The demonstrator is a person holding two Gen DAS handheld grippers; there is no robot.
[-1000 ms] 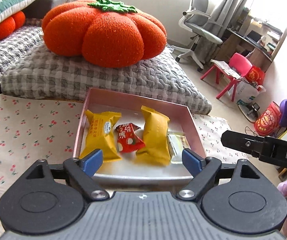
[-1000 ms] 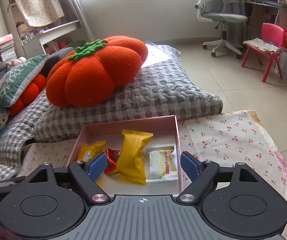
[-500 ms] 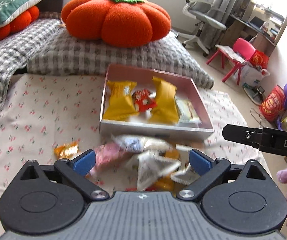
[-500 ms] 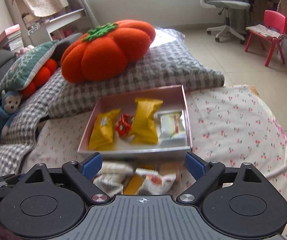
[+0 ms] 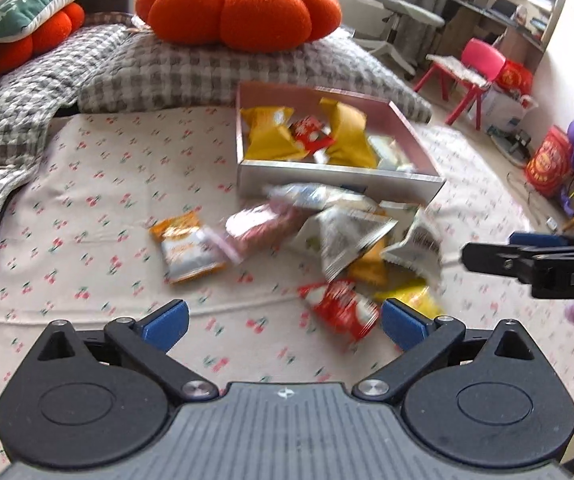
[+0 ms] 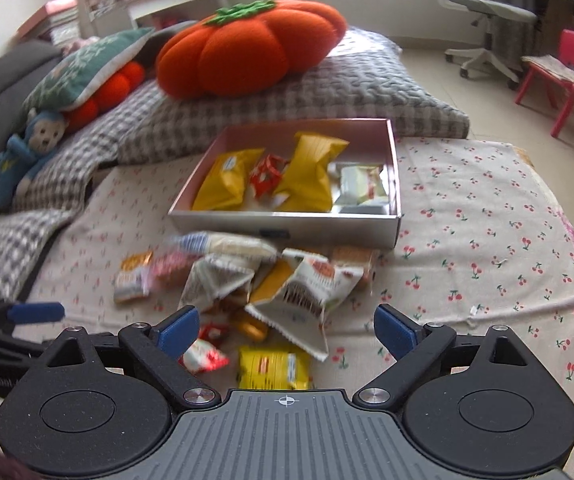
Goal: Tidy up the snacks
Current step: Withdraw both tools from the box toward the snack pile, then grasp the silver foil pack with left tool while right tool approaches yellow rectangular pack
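Pink box [image 6: 287,227] holding yellow and red packets, loose snack pile [image 6: 271,280] just near of it on cherry-print cloth [image 6: 487,248], left gripper [image 5: 283,322] and right gripper [image 6: 287,330] above, fingers apart, holding nothing

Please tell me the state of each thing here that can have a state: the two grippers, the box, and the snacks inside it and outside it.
left gripper: open, holds nothing.
right gripper: open, holds nothing.
pink box: open, no lid on it, partly filled.
yellow packets: lying in the box.
small red packet: in the box, between the yellow ones.
pale packet: in the box, at its right side.
loose snack pile: on the cherry cloth, outside the box.
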